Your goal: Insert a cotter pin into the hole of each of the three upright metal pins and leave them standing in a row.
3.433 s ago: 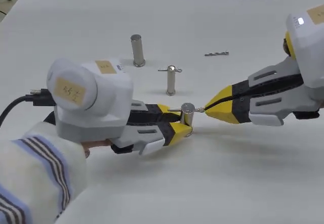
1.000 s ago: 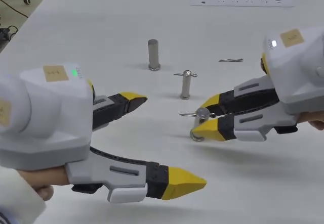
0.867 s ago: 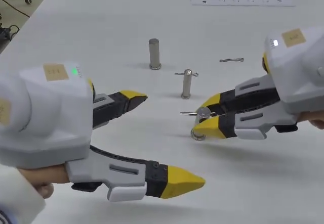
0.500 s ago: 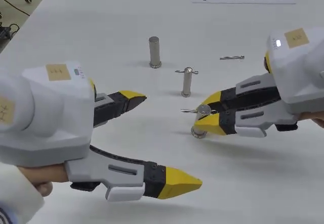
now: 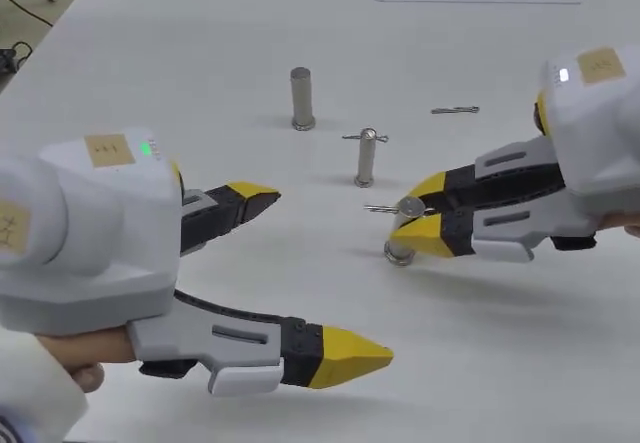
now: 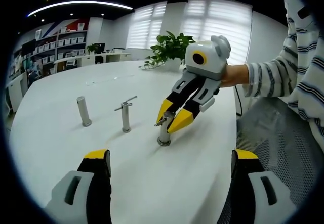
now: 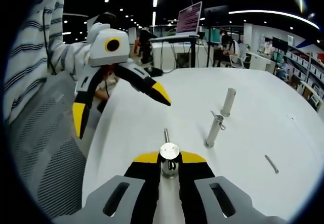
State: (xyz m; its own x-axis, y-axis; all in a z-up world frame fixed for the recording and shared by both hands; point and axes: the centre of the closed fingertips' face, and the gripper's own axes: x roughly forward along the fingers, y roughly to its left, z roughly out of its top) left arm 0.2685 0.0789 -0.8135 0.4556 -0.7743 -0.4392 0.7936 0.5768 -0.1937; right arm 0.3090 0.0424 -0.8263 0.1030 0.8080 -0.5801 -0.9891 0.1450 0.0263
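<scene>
Upright in a row: far pin (image 5: 301, 98) bare, middle pin (image 5: 366, 159) and near pin (image 5: 402, 235) cottered; spare cotter pin (image 5: 455, 111) lies flat.

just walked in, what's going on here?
The right gripper is shut on the nearest metal pin, which has a cotter pin through its head. The left gripper hangs open, holding nothing. The middle pin is pinned too; the far pin is bare, and a loose cotter pin lies on the table.

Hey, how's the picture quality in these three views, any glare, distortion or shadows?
Head view: even light, sharp, with a soft shadow under the right tongs. Left gripper view: strong fisheye bending, and the windows are blown out. Right gripper view: the top of the gripped pin glints.
</scene>
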